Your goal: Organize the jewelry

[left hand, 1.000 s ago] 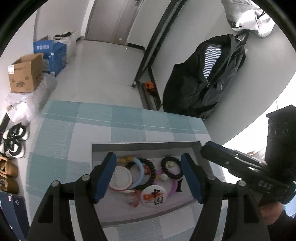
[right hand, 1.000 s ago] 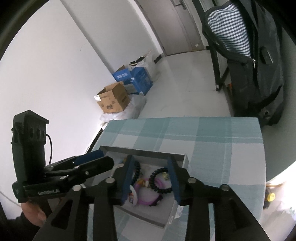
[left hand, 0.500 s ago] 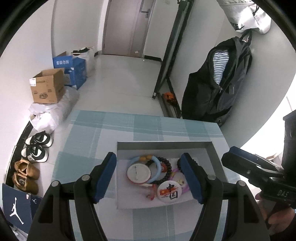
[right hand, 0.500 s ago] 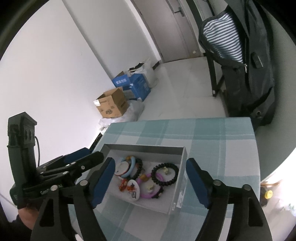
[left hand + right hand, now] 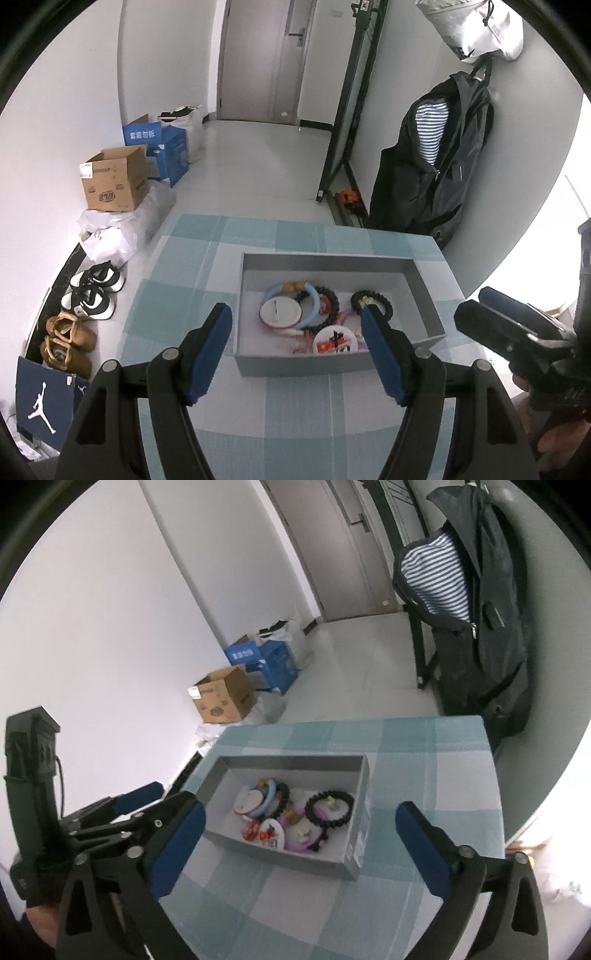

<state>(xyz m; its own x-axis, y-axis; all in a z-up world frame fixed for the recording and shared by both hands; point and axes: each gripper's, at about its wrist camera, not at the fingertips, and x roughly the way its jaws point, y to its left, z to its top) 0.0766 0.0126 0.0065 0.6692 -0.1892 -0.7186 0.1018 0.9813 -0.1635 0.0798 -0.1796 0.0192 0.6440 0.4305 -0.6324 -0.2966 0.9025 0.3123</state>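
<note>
We held both grippers above the near edge of a table (image 5: 207, 258) covered in a blue-and-white checked cloth. Our left gripper (image 5: 297, 345) stood wide open with nothing between its blue pads (image 5: 208, 349), and our right gripper (image 5: 301, 843) was spread wide too, also empty.

A shallow grey box (image 5: 325, 264) sat on the cloth ahead of both grippers, and all the jewelry lay inside it, bunched toward its near half. There we saw a light blue bangle (image 5: 314, 301) curving around a round white badge (image 5: 279, 313), a black bead bracelet (image 5: 328, 808) lying apart toward the right side, a second string of dark beads (image 5: 330, 297) beside the bangle, a white badge with red markings (image 5: 335, 341) by the near wall, and a purple band (image 5: 299, 845) partly under the others.

Neither gripper touched the box.
</note>
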